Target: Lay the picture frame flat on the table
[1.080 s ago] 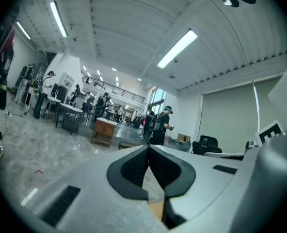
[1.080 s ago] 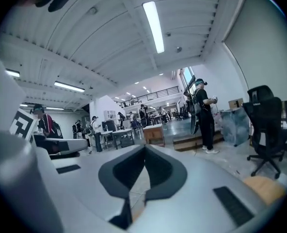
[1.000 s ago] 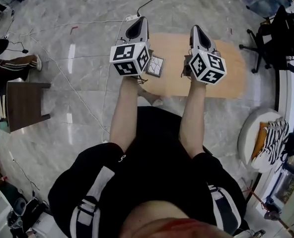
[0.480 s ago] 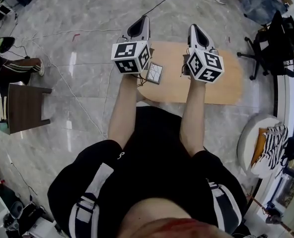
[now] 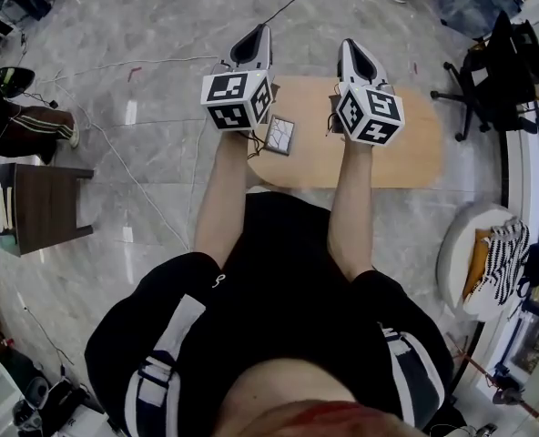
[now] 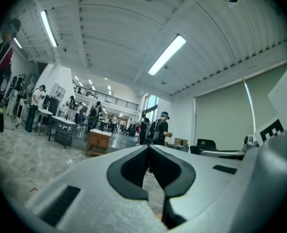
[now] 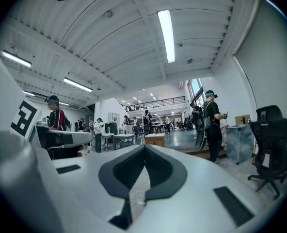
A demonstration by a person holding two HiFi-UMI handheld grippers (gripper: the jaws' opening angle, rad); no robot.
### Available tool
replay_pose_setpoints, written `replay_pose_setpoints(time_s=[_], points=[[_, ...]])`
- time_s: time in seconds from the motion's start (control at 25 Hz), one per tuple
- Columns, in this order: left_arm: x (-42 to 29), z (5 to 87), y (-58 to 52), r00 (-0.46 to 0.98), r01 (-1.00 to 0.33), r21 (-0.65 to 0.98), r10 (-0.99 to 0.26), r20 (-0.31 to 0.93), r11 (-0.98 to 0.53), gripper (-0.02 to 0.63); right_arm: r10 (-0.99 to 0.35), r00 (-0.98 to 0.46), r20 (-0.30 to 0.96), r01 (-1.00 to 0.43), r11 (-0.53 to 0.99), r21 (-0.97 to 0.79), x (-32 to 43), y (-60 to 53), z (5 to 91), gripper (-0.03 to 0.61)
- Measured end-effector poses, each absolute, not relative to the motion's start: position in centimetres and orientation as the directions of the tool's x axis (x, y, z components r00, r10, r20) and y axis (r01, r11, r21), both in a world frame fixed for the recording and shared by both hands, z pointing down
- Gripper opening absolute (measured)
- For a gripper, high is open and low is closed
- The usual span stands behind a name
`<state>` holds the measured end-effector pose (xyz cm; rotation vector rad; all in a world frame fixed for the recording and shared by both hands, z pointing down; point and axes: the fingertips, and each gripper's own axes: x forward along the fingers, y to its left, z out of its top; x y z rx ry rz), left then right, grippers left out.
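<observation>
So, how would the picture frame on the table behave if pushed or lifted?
The picture frame seems to lie flat, so it probably slides rather than tips. It sits near the table edge, so a push might drop it. It looks small and thin, likely light and stiff.

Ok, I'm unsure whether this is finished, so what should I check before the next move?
1. Left gripper shut, nothing between its jaws: ok.
2. Right gripper shut and empty: ok.
3. Picture frame on the table: ok.
4. Frame lying fully flat: cannot tell from above.
5. Frame well in from the table's edge: not ok, it sits near the left end.
</observation>
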<state>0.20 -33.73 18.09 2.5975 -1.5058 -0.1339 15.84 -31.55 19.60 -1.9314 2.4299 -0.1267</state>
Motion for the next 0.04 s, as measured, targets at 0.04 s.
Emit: replay_pose_setpoints(time_s=[0.04], points=[[0.3, 18.17, -33.83, 0.497, -0.856, 0.161, -0.868, -0.006, -0.492, 0.009, -0.974, -0.226, 0.025, -0.971, 0.224, -0.085, 15.9, -31.65, 19.68, 0.012]])
